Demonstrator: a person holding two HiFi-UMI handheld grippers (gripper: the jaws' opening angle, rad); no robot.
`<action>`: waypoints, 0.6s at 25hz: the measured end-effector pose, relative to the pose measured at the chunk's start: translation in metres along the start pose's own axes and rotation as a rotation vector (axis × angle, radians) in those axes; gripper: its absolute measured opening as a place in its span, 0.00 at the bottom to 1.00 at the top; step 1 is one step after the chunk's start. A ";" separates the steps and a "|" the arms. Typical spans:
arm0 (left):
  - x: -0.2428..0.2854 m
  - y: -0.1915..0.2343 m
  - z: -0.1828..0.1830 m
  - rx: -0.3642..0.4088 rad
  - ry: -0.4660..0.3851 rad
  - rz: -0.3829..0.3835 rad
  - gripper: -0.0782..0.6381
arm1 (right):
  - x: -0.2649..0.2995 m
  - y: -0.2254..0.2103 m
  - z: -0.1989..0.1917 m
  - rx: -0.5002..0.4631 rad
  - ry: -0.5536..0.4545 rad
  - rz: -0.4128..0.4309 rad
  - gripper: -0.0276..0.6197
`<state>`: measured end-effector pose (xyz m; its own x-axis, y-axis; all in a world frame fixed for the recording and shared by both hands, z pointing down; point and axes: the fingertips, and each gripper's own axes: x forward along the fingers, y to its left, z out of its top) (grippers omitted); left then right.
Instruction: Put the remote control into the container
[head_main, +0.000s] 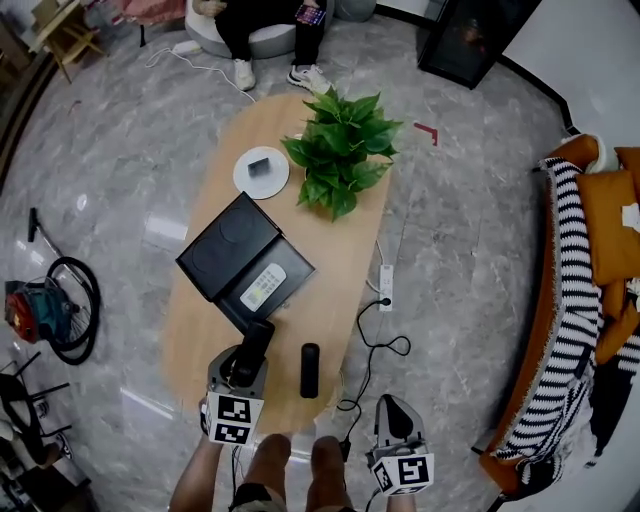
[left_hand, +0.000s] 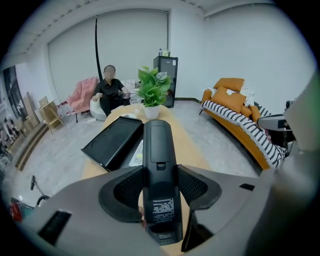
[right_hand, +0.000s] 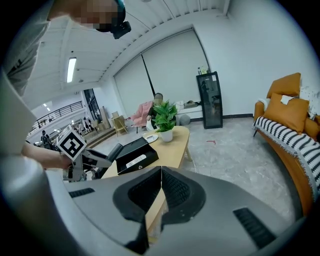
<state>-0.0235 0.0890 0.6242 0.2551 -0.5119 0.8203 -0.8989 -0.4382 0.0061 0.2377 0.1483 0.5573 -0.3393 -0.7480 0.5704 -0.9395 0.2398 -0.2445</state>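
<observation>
In the head view, the left gripper (head_main: 250, 352) was seen over the near end of the table (head_main: 197, 330). Its jaws were set wide and pressed on a black remote (head_main: 261, 333), which was raised off the wood with its far end pointed at the open container (head_main: 225, 245). A pale item (head_main: 263, 288) was lying in the container's tray. A second remote (head_main: 310, 370) was laid flat just right of the gripper, apart from it. Past the container, a plate (head_main: 243, 182) and a plant (head_main: 340, 150) were set mid-table. The right gripper (head_main: 398, 410) was held beyond the table's near right edge, over the floor (head_main: 460, 250), near a cable (head_main: 375, 345) and a power strip (head_main: 386, 288). A sofa (head_main: 560, 330) was placed well apart at the right.

In the left gripper view, the remote was seen clamped between both pads, back side up. The container was found ahead and to the left, with bare wood to its right. A person (left_hand: 110, 90) was seated beyond the far end.

In the right gripper view, the jaws were pressed together with nothing between them. Open floor was shown between table and sofa.
</observation>
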 end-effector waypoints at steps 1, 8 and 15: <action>0.000 0.001 0.004 0.008 -0.002 -0.003 0.42 | 0.001 0.000 0.004 0.000 -0.005 -0.002 0.06; 0.011 0.022 0.033 0.056 -0.017 0.015 0.42 | 0.003 -0.005 0.022 0.008 -0.021 -0.026 0.06; 0.038 0.049 0.059 0.139 -0.038 0.028 0.42 | 0.007 -0.005 0.021 0.019 -0.013 -0.046 0.06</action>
<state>-0.0368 0.0040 0.6220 0.2462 -0.5519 0.7967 -0.8487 -0.5198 -0.0977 0.2415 0.1288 0.5460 -0.2953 -0.7660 0.5710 -0.9530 0.1935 -0.2333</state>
